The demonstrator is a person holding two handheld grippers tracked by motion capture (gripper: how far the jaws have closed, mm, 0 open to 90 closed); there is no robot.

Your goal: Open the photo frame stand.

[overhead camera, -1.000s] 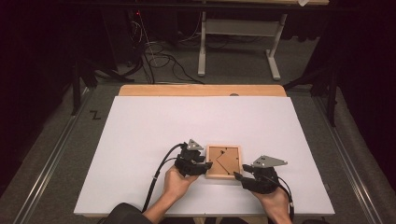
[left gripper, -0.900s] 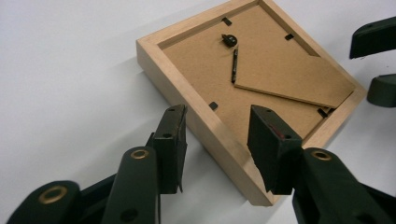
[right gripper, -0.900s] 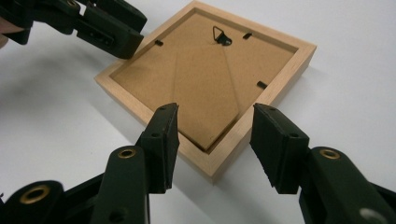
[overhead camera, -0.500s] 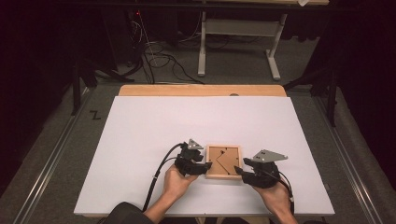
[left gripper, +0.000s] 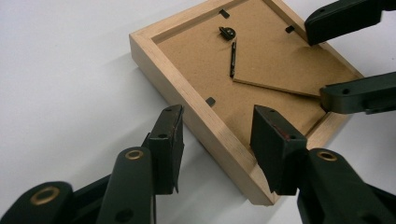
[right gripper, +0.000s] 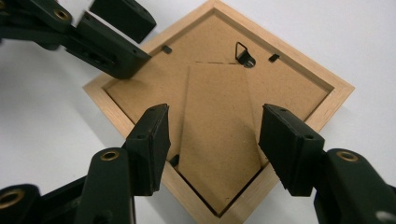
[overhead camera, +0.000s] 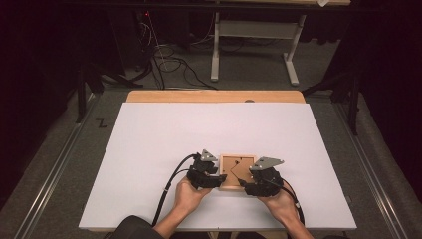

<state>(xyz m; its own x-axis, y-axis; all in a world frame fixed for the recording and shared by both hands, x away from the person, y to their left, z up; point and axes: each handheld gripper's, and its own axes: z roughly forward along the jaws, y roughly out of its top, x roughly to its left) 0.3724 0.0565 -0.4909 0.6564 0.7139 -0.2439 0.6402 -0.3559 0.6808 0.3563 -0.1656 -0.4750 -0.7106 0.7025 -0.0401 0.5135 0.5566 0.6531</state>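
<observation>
A small wooden picture frame (overhead camera: 238,167) lies face down on the white table, with its brown backboard, folded easel flap (right gripper: 217,116) and metal hanger (right gripper: 243,53) showing. My left gripper (overhead camera: 218,175) is at its left side. The jaws straddle the left rail (left gripper: 217,123) without pressing it and have just been closing a little. My right gripper (overhead camera: 244,183) sits over the near right corner. It is open and its jaws have just been opening. They hang above the backboard with the flap between them (right gripper: 212,123). Each gripper view also shows the other gripper's black jaws across the frame.
The white tabletop (overhead camera: 149,149) stretches wide to the left and beyond the frame, ending in a wooden strip (overhead camera: 214,96) at the far edge. A black cable (overhead camera: 171,181) trails from the left gripper towards me. Floor cables and desk legs lie beyond the table.
The right gripper has slid left onto the frame's near right corner. The left gripper has stayed at the frame's left side, and the frame has not shifted.
</observation>
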